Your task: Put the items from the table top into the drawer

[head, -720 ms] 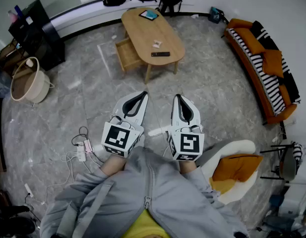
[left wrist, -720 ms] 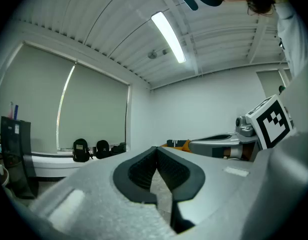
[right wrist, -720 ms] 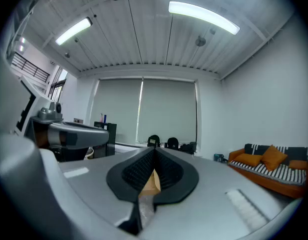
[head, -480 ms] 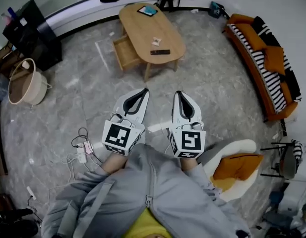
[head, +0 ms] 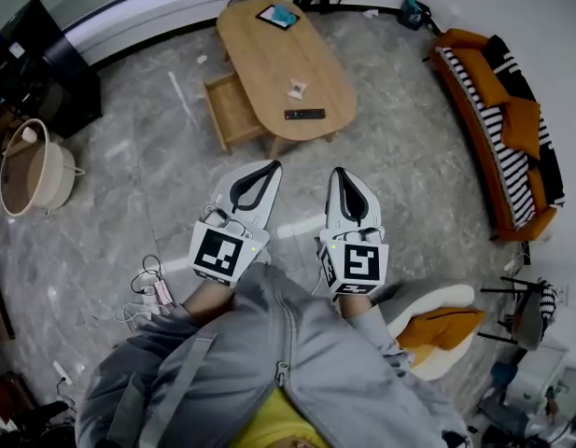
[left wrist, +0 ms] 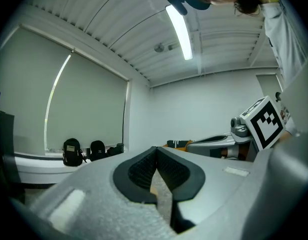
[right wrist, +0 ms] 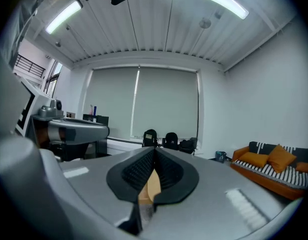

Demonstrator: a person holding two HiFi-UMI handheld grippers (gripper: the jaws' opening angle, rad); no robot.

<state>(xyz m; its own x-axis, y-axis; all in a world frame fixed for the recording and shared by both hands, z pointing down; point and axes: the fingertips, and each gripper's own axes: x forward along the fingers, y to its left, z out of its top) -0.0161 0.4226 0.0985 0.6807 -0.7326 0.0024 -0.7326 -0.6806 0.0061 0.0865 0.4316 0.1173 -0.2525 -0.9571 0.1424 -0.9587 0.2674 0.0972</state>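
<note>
An oval wooden coffee table [head: 269, 49] stands ahead on the grey floor. Its drawer [head: 230, 112] is pulled open on the left side. On the top lie a tablet [head: 279, 15], a small white packet [head: 296, 88] and a black remote [head: 304, 114]. My left gripper [head: 272, 165] and right gripper [head: 335, 171] are held side by side in front of my body, short of the table, pointing toward it. Both are shut with nothing between the jaws. The left gripper view shows its pads [left wrist: 144, 170] meeting; the right gripper view shows the same pads [right wrist: 166, 171] closed.
An orange sofa [head: 500, 110] with a striped throw runs along the right wall. A beige basket [head: 31, 171] and a black cabinet [head: 35, 54] stand at the left. Cables and a power strip [head: 149, 289] lie on the floor. A white chair with an orange cushion [head: 442, 329] is beside me.
The table and drawer have come closer in the head view as I walk toward them. Both grippers stay shut and side by side.
</note>
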